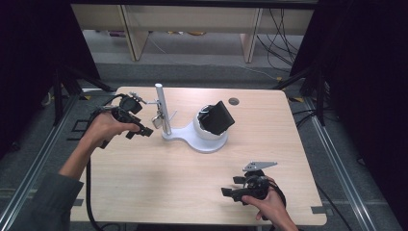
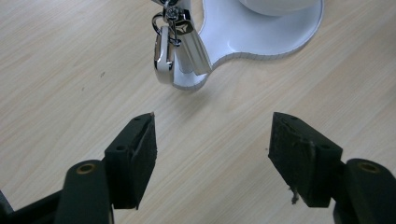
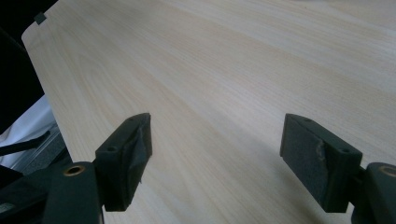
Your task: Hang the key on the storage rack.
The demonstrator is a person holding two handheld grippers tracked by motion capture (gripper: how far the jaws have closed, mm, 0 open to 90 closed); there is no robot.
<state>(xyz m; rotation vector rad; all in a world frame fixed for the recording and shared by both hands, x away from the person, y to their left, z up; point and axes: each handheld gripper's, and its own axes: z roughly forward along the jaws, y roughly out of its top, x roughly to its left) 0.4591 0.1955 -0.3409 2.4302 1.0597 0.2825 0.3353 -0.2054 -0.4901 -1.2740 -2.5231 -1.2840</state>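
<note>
Left claw point(image 2: 212, 154): jaws spread wide, nothing between them, held just above the tabletop point(image 1: 159, 178) and aimed at a silver keyring cluster point(image 2: 169, 49) hanging beside the white stand point(image 1: 202, 137). Stand: flat white base with an upright silver post point(image 1: 162, 108) and a rounded cup holding a tilted black box point(image 1: 219, 117); placed at mid-tabletop, toward the far edge. Right claw point(image 3: 215, 158): jaws likewise spread, empty, low over bare wood near the tabletop's near right edge, well apart from the stand.
</note>
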